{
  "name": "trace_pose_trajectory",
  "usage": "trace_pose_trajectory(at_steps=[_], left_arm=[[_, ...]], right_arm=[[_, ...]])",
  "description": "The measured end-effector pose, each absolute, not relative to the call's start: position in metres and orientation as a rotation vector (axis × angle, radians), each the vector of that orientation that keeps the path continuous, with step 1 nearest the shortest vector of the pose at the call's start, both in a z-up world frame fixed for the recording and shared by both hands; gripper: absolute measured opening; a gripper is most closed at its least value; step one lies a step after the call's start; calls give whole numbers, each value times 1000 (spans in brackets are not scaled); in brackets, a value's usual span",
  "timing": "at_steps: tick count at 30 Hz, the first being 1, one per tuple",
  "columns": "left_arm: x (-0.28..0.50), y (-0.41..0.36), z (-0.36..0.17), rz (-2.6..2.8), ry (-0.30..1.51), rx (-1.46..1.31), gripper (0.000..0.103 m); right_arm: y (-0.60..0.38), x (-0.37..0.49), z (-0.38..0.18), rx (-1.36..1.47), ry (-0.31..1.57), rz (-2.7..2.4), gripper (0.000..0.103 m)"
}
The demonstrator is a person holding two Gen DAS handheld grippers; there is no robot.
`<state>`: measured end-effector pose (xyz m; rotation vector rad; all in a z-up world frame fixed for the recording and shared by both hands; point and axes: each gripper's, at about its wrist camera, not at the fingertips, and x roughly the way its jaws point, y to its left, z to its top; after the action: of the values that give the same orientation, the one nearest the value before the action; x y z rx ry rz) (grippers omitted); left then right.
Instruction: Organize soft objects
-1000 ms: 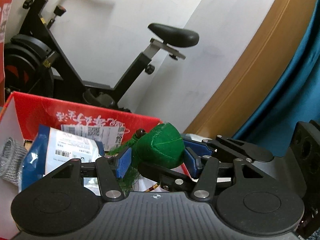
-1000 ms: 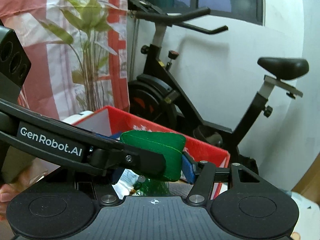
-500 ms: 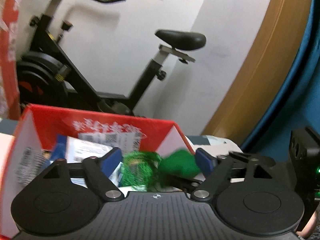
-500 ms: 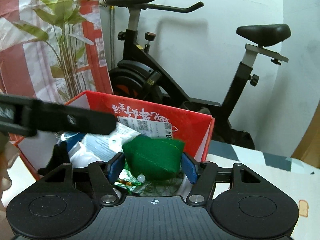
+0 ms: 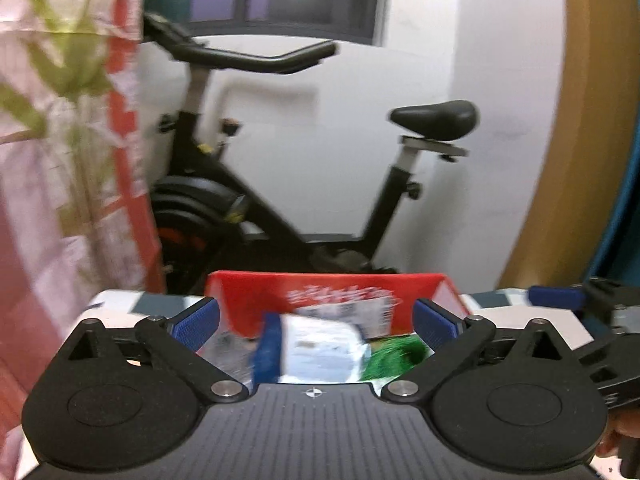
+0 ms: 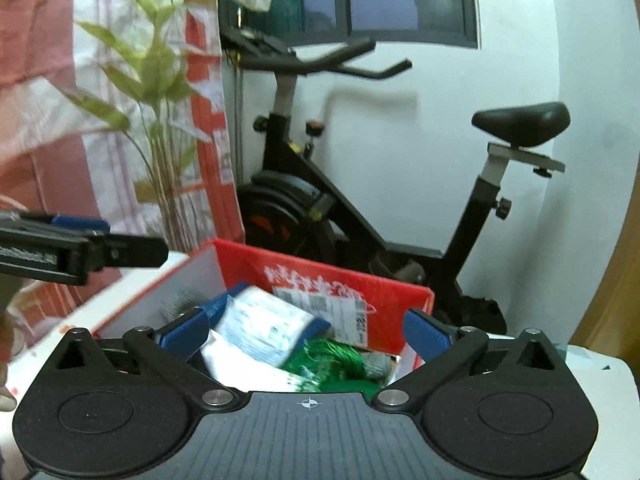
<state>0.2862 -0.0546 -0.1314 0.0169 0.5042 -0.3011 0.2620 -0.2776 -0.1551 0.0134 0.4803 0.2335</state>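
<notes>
While both grippers hover above red box [image 6: 348, 280], jaws just opened wide, nothing between pads. Left gripper [image 5: 316, 322] spread, empty; right gripper [image 6: 310, 332] spread, empty. Green soft toy [image 6: 336, 360] lies inside box, near right wall, tassel threads showing, partly under blue-white packet [image 6: 264, 328]. Grey knitted item [image 6: 180, 304] at box's left side, blurred. Box sits on white table [image 6: 592, 380]. Exercise bike [image 6: 360, 200] behind box; plant [image 6: 160, 80] at left. Left view blurred.
</notes>
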Motion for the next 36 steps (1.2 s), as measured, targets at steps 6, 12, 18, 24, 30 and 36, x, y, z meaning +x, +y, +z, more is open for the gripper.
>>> trace_pose_trajectory(at_steps=[6,12,18,24,30,36], left_arm=[[264,-18,-114,-305,497,-94,103],[240,-11,-112,-205,518,-27,103],[204,-4,-94,-133,441,59,103],[169,-2,-64,-106,370,128,103],[130,15,-28,-122,317,61,103],[86,22,-4,-144,272,23,103]], right_arm=[[-265,232,-130,-10,418,182,103],[-253,203,-118,36,402,120,103],[-237,165,-100,47,378,94,103],[-233,132,-67,85,345,92,103],[-232,97,-32,139,315,99,103],[-224,54,-7,146,265,55,103]])
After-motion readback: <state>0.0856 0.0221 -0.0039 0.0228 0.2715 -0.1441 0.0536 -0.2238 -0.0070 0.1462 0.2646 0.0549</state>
